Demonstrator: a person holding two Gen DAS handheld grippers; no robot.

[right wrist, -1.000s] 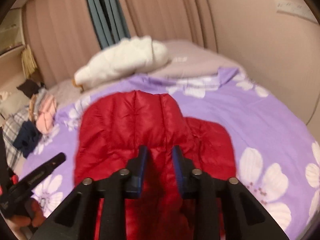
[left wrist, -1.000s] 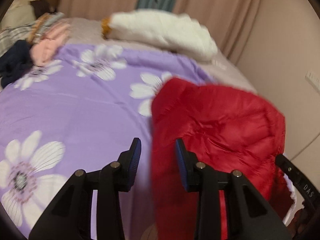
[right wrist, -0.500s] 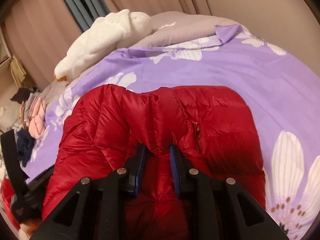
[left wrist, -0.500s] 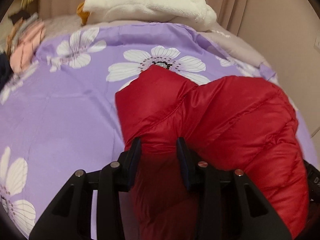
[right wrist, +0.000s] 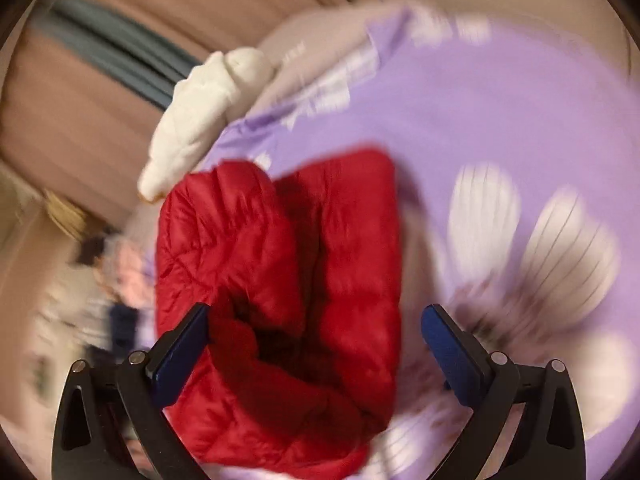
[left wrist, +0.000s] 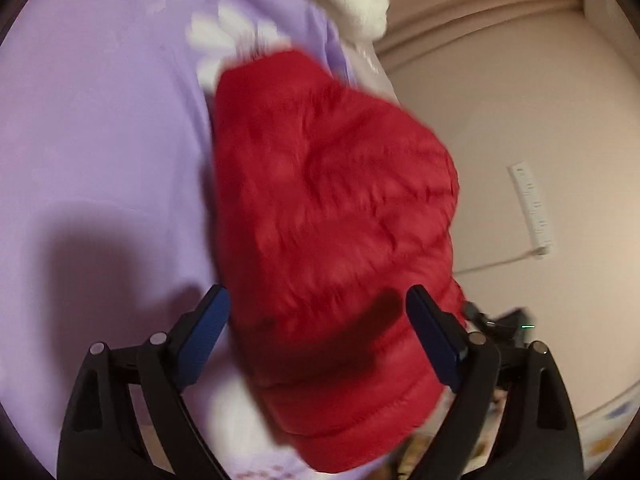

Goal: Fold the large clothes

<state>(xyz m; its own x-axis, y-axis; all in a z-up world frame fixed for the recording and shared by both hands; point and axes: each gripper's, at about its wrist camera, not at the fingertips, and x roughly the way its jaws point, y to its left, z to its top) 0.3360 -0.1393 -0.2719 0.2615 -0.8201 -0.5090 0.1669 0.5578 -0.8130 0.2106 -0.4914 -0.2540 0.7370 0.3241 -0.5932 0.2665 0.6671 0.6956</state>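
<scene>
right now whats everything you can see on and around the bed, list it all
jacket: one, red, puffy, bunched on the bedspread in front of both grippers
bedspread: one, purple with white flowers, covering the bed
plush toy: one, white, at the far end of the bed
curtains: pinkish brown with a grey-blue strip, behind the bed
clothes pile: pink and dark pieces, blurred, far left
power strip: one, white, on the wall
left gripper: black with blue pads, open
right gripper: black with blue pads, open
</scene>
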